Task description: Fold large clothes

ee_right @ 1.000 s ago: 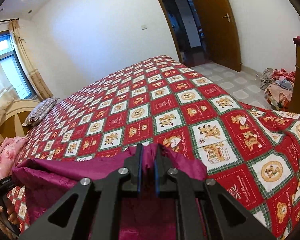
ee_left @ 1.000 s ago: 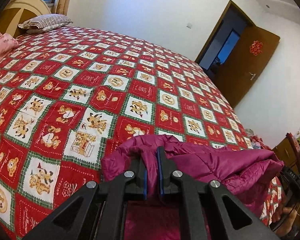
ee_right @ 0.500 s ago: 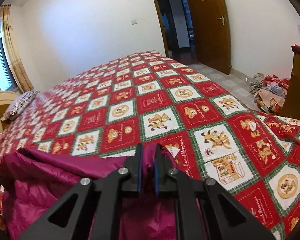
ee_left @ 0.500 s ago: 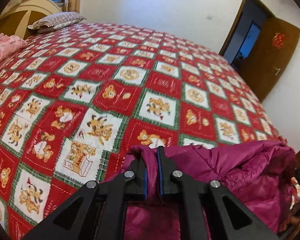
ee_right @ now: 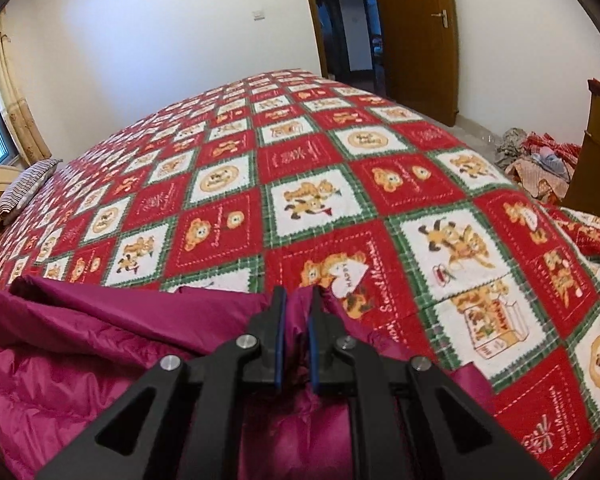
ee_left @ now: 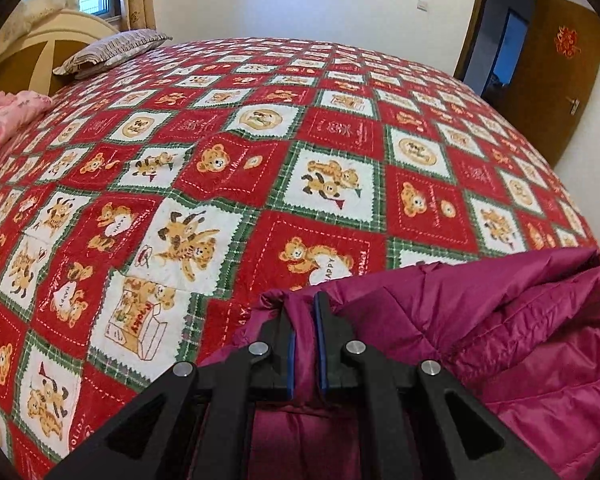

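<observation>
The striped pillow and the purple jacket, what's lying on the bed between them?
Nothing but the bare teddy-bear bedspread between the striped pillow and the purple jacket; the left wrist view shows it best.

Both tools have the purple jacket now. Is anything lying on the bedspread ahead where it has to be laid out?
Nothing visible. The bedspread ahead of the jacket is bare in both views. The striped pillow and pink bedding sit far off by the headboard. Left tool and right tool both grip the jacket's edge.
</observation>
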